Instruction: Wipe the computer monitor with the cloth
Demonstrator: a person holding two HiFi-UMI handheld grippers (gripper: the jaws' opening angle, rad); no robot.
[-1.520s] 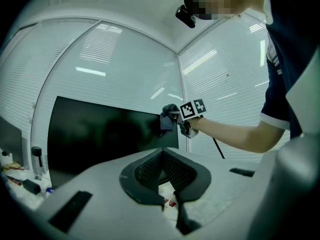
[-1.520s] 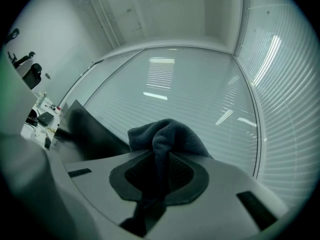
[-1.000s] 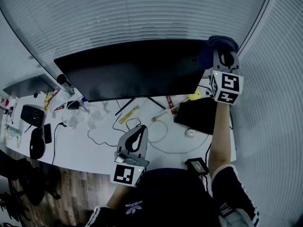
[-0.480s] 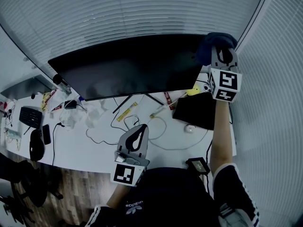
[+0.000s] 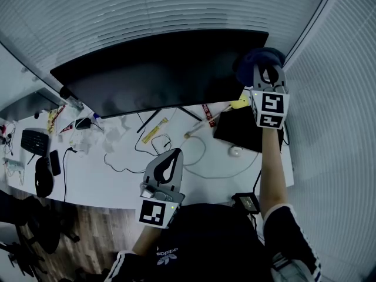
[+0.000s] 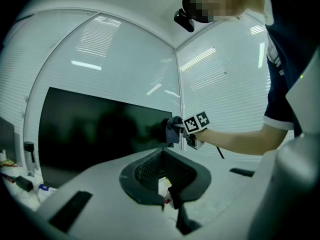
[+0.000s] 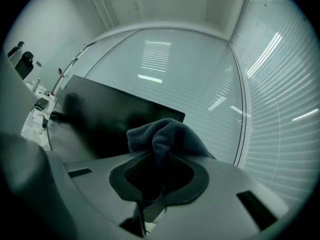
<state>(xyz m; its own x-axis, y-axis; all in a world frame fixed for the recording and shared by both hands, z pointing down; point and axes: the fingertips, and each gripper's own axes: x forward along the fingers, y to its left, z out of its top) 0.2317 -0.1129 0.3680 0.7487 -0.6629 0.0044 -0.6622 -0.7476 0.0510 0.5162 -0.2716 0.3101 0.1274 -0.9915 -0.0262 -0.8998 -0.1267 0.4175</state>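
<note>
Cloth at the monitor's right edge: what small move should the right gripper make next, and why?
Probably slide the right gripper leftward across the monitor: it is shut on the cloth at the right edge, and nearly all of the dark panel lies to its left.

I get cool, dim light across all 3 views. Ceiling-strip glare streaks the white slatted blinds [image 7: 272, 59]; the wide black monitor screen [image 5: 158, 69] reads nearly featureless. Fisheye bends every edge, corners vignette black, and the dark blue cloth [image 7: 167, 134] looks slightly soft.
</note>
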